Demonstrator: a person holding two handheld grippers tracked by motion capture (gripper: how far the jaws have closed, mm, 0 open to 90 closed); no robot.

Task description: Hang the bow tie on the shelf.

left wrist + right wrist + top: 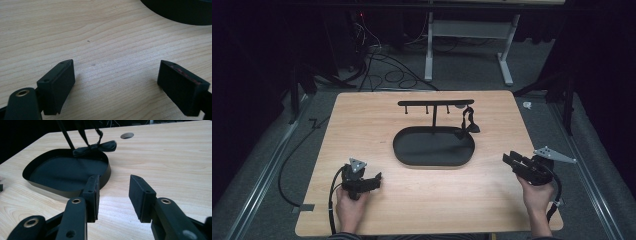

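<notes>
Fingers [58, 82] of the left gripper [371, 181] stand wide apart with bare wood grain between them, so this tool is released and grasps nothing; in the left gripper view its two black pads hover just over the wooden table [362, 130], and the dark curved wall of the tray [180, 12] crosses the upper right corner. From above, that gripper sits near the table's front left area, held in the person's left hand [349, 207], its cable [332, 200] looping back beside the wrist. Over at the front right, the right gripper [512, 161] is held in the right hand [537, 195], its grey three-cornered plate [554, 154] jutting out toward the table's edge. Its jaws are part-way apart with only tabletop showing between them, so it too is released and holds nothing. Both tools lie apart from the black oval tray [433, 159], which rests at the middle of the table. A thin black stand [435, 105] rises from the tray's far side, with a horizontal bar on top carrying small pegs. From the bar's right end hangs a black bow tie [470, 125] on its strap; the bow hangs at the tray's far right rim. Seen in the right gripper view, the bow tie [96, 147] appears at the tray's [65, 192] far rim, whether touching it cannot be told, and a round hole [127, 135] in the tabletop shows beyond it. Grey carpet [272, 165] surrounds the table.
</notes>
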